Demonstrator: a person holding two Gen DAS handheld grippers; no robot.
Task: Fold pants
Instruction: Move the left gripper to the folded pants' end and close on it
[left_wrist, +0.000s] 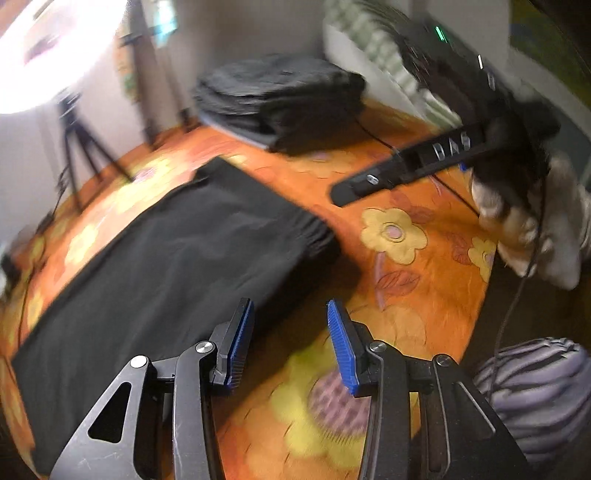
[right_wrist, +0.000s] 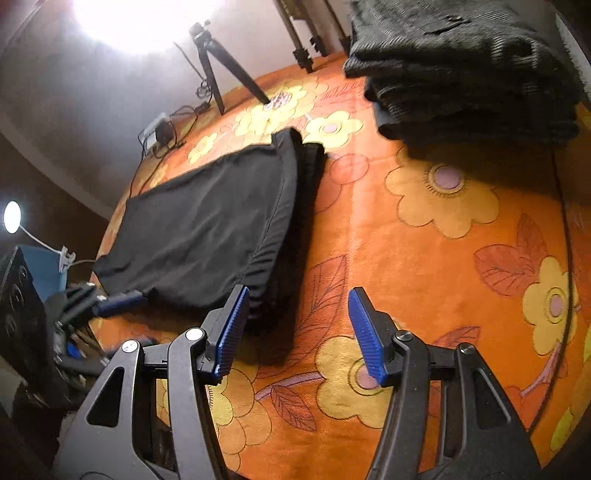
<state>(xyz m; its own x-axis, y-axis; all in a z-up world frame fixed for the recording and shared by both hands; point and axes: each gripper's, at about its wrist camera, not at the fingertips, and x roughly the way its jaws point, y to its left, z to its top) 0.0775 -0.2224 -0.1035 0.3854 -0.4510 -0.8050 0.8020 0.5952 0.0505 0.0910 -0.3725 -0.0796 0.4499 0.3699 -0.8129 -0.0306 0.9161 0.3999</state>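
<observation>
Black pants (left_wrist: 155, 258) lie folded flat on an orange flowered blanket (left_wrist: 413, 295); they also show in the right wrist view (right_wrist: 207, 221), with the gathered waistband at their right edge. My left gripper (left_wrist: 291, 343) is open and empty, just above the blanket beside the pants' near corner. My right gripper (right_wrist: 295, 328) is open and empty, hovering by the waistband end. The right gripper's body (left_wrist: 406, 166) shows in the left wrist view, held in a gloved hand. The left gripper's blue tip (right_wrist: 118, 301) shows at the pants' near left corner.
A stack of folded dark clothes (left_wrist: 280, 99) sits at the far side, also in the right wrist view (right_wrist: 465, 74). Tripods (right_wrist: 218, 66) stand on the floor behind. A charger with cables (right_wrist: 159, 134) lies by the blanket's edge. A thin black cable (right_wrist: 565, 221) crosses the blanket.
</observation>
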